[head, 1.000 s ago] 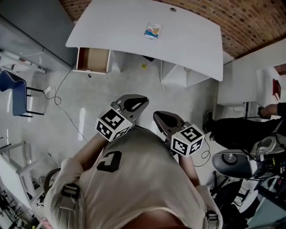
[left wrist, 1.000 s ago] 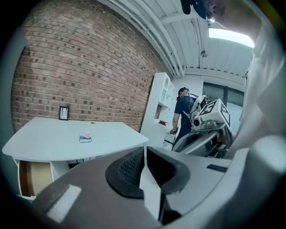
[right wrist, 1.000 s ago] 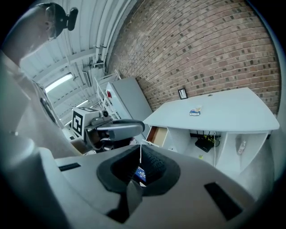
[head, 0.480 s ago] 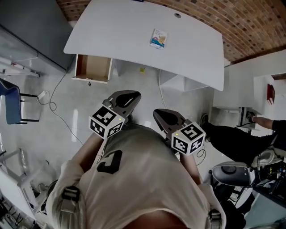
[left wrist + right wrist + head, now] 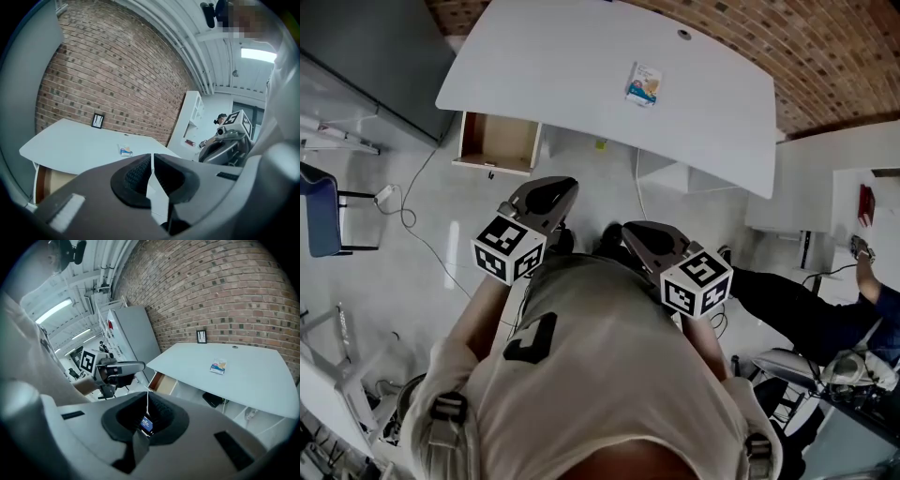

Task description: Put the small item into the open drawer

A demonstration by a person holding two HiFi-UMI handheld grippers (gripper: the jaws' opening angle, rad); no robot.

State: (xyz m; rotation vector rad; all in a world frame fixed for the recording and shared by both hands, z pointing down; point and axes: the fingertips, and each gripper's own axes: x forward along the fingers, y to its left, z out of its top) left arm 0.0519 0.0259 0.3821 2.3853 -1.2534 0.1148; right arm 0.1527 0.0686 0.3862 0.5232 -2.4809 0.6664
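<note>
The small item (image 5: 644, 83), a flat printed packet, lies on the white desk (image 5: 581, 66), far ahead of both grippers. It also shows as the packet (image 5: 125, 151) in the left gripper view and the packet (image 5: 218, 366) in the right one. The open drawer (image 5: 497, 142), wood-brown inside, sticks out under the desk's left end, and no contents show in it. My left gripper (image 5: 546, 195) and right gripper (image 5: 649, 239) are held close to the person's chest over the floor, both pointing toward the desk. The jaws of both are shut with nothing between the pads. The right gripper (image 5: 147, 398) shows a small blue label deep in its throat.
A blue chair (image 5: 321, 208) and a floor cable (image 5: 412, 220) lie left of the drawer, with a grey cabinet (image 5: 366, 47) behind. A white shelf unit (image 5: 675, 173) stands under the desk. Another person (image 5: 806, 305) sits at the right near equipment. A small picture frame (image 5: 97, 120) stands on the desk.
The view has shifted toward the desk and drawer. My left gripper has slid left and lower in the head view; the right one barely shifted. The seated person at right has moved.
</note>
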